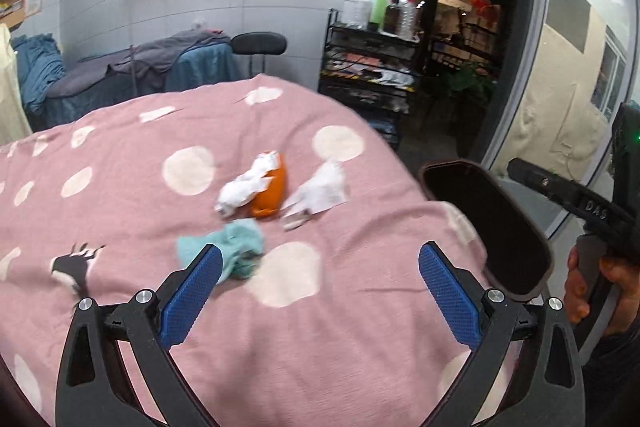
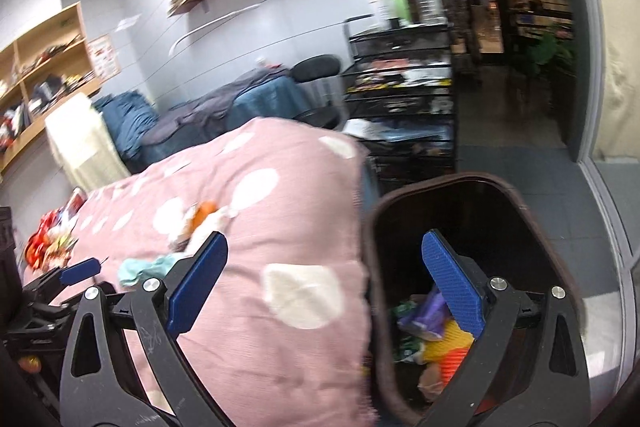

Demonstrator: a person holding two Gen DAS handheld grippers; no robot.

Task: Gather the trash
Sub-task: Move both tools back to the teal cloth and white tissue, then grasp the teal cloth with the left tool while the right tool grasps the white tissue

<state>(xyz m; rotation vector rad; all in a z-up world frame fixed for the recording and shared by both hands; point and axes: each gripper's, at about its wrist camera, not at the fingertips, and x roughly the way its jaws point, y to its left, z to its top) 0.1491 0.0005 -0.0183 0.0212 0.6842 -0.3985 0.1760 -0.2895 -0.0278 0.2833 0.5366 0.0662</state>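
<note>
On a pink dotted blanket [image 1: 120, 227] lie a teal crumpled tissue [image 1: 236, 251], a white crumpled tissue [image 1: 244, 187] over an orange scrap [image 1: 272, 195], and a flat white paper [image 1: 320, 191]. My left gripper [image 1: 320, 267] hovers open just short of the teal tissue, nothing between its fingers. A dark bin [image 1: 492, 227] stands at the bed's right edge. My right gripper [image 2: 324, 255] is open above the bin's rim [image 2: 372, 227]; colourful wrappers [image 2: 432, 327] lie inside. The teal tissue [image 2: 140, 267] and the orange scrap [image 2: 204, 213] show on the blanket [image 2: 260, 227].
A black wire rack [image 1: 368, 67] with bottles stands past the bed's far corner, beside a dark doorway. A blue-draped couch [image 1: 140, 75] and a black stool [image 1: 260, 45] are behind the bed. A hand [image 1: 592, 287] holds the other gripper at right. Red clutter [image 2: 48, 243] lies left of the blanket.
</note>
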